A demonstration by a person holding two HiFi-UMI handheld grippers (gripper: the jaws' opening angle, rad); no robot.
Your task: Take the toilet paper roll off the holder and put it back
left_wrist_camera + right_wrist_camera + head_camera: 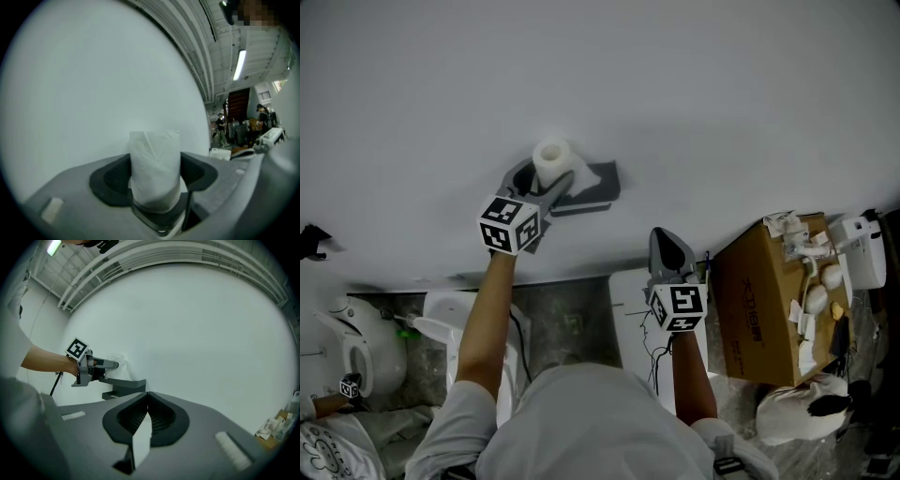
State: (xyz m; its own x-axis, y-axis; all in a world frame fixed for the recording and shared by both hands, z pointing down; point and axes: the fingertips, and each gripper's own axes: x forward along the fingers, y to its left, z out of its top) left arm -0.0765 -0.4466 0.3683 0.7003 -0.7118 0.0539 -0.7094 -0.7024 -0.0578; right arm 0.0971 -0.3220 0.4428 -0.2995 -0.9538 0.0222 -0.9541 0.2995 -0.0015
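While left tongs point(154, 174) grip the roll point(551, 159), right tongs point(147, 395) sit closed.

No text can be read; the cardboard box point(757, 305) carries print too small to make out.

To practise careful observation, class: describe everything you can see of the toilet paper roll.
The toilet paper roll is white, soft and slightly crumpled, a short cylinder with its outer sheet creased. The left hand-held gripper clamps it from both sides. It sits close to the white wall, beside the dark grey holder.
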